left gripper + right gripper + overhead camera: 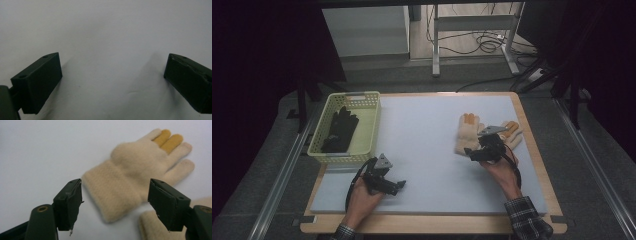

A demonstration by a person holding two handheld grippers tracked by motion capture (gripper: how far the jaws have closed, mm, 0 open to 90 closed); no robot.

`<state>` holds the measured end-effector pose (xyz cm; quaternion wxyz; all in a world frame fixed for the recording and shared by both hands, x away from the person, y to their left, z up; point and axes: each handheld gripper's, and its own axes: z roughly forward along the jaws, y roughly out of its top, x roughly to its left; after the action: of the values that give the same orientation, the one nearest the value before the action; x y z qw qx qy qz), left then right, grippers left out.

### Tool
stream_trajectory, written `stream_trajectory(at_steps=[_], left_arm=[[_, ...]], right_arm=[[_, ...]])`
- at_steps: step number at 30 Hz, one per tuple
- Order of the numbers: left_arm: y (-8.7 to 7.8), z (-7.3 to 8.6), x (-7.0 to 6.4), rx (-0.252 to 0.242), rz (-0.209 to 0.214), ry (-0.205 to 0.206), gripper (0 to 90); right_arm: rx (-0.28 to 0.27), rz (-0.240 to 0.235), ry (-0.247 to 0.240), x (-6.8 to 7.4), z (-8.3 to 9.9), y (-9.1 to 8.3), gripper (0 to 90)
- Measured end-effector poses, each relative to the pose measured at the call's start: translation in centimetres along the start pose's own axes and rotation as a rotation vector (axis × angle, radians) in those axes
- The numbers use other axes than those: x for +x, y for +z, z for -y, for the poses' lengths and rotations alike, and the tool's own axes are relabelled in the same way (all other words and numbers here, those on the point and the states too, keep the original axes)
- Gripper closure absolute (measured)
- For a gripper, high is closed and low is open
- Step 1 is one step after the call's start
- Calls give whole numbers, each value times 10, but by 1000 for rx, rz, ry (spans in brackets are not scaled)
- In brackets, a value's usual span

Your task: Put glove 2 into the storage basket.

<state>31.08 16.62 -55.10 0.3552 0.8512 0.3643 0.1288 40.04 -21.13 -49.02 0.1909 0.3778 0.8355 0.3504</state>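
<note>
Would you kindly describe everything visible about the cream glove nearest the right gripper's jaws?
The cream glove looks like soft, fuzzy knit, with a ribbed cuff and two orange-yellow fingertips. It lies flat on the grey mat, cuff toward the right gripper, fingers pointing away. The open jaws straddle the cuff without touching it. A second cream glove lies beside it.

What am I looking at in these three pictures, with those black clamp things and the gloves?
A person sits at a table covered with a pale mat and holds a hand-operated two-jaw gripper in each hand. The high view looks down from above: the left gripper hovers over bare mat, and the right gripper is at a pair of cream gloves with orange fingertips. A yellow basket at the left holds black gloves. The other two pictures come from small cameras riding on each gripper, looking along its black jaws. Both grippers are open and hold nothing; the right one has a cream glove's cuff between its jaws.
</note>
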Motion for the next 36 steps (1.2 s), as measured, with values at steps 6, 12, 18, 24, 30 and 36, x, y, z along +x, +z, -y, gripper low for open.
stream_trajectory(at_steps=[6,12,18,24,30,36], left_arm=[[0,0,0,0,0,0,16],[0,0,0,0,1,-3,16],[0,0,0,0,1,0,16],[0,0,0,1,1,1,16],[0,0,0,1,1,1,16],[0,0,0,1,1,2,16]], right_arm=[[12,22,-13,-10,-13,12,337],[19,27,2,-21,-29,24,426],[53,52,0,-28,-37,47,353],[87,53,39,-37,-33,70,250],[94,4,51,-34,-30,78,496],[94,-11,59,-30,-31,77,593]])
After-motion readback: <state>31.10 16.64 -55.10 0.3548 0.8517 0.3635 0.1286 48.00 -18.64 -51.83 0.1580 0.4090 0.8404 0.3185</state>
